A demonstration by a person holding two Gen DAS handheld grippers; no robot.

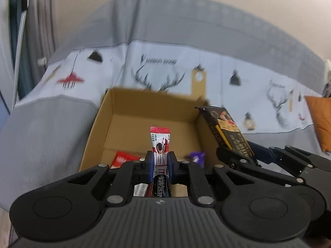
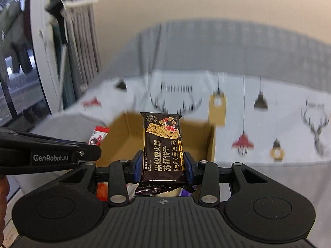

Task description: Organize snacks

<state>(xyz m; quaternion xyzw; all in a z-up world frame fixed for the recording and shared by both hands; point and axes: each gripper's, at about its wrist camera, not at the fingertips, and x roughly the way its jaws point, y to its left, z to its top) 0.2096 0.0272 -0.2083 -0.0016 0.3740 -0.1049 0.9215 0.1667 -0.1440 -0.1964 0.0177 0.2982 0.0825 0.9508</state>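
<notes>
Snacks are gripped over the box (image 1: 115, 111): coffee stick (image 1: 160, 142) pinched tight in left gripper (image 1: 160, 165), cracker pack (image 2: 162, 144) clamped in half-open right gripper (image 2: 163, 165).

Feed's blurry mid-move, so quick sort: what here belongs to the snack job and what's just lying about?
Job:
coffee stick, in left gripper
cracker pack, in right gripper
cardboard box
red packet, purple wrapper

Lying about:
printed bedspread
orange cushion
curtain

Soft, even indoor light, no hard shadows or glare. Motion blur smears the printed bedspread (image 1: 206, 66) and box (image 1: 115, 111) far rim; close gripper parts stay sharp. Fisheye bends edges, corners go dark.
</notes>
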